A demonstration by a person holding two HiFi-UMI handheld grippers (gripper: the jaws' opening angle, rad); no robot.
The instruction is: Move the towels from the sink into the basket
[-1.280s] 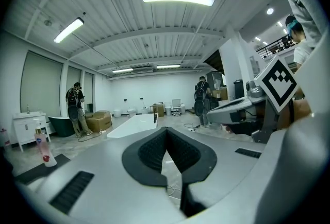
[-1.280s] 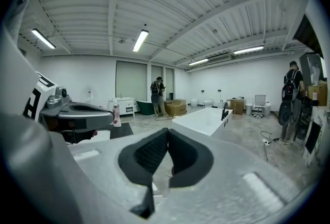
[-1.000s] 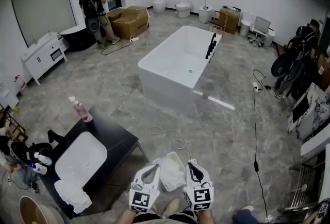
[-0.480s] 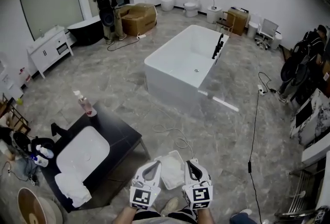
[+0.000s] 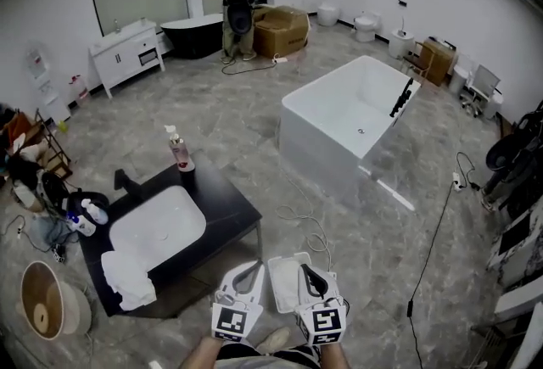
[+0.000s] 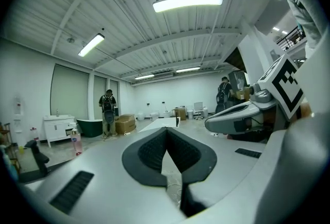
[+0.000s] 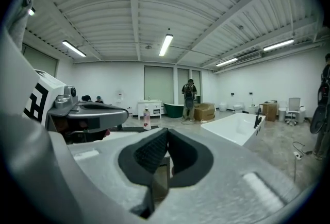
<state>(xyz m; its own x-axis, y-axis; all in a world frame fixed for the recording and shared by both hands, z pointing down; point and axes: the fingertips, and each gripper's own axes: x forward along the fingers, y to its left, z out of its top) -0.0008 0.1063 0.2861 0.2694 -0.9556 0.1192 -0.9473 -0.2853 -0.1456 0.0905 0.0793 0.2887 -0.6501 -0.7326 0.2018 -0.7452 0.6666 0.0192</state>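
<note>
White towel [image 5: 127, 278]: one crumpled, soft heap with thick folds; it lies on the near left corner of the tabletop, against the sink's near end and outside the basin.
Sink [image 5: 161, 227]: white, smooth and glossy, a rounded rectangle set into the tabletop; the basin looks bare.
Tabletop [image 5: 225, 206]: flat black slab with square corners, matt.
Tap [image 5: 127, 182]: black and angular, at the sink's far left side.
Bottle [image 5: 179, 151]: clear pink pump bottle with a white head, upright on the far corner of the tabletop.
Floor [image 5: 254, 121]: grey marbled tiles with a dull sheen.
Left gripper [image 5: 249, 272]: white shell, a marker cube at its rear; the jaws are closed, their black ribbed pads meeting with nothing between them. It is held over the floor, right of the tabletop and just left of the basket.
Basket [image 5: 276, 274]: white, rectangular with rounded corners, on the floor between the two grippers; whether anything lies in it I cannot tell.
Right gripper [image 5: 305, 272]: same white shell and marker cube; the jaws are closed and empty, the dark pads pressed together. It hangs over the basket's right edge.
Bathtub [image 5: 339, 117]: white, smooth, boxy and freestanding, with a black tap on its right rim; well apart from the tabletop.
</note>
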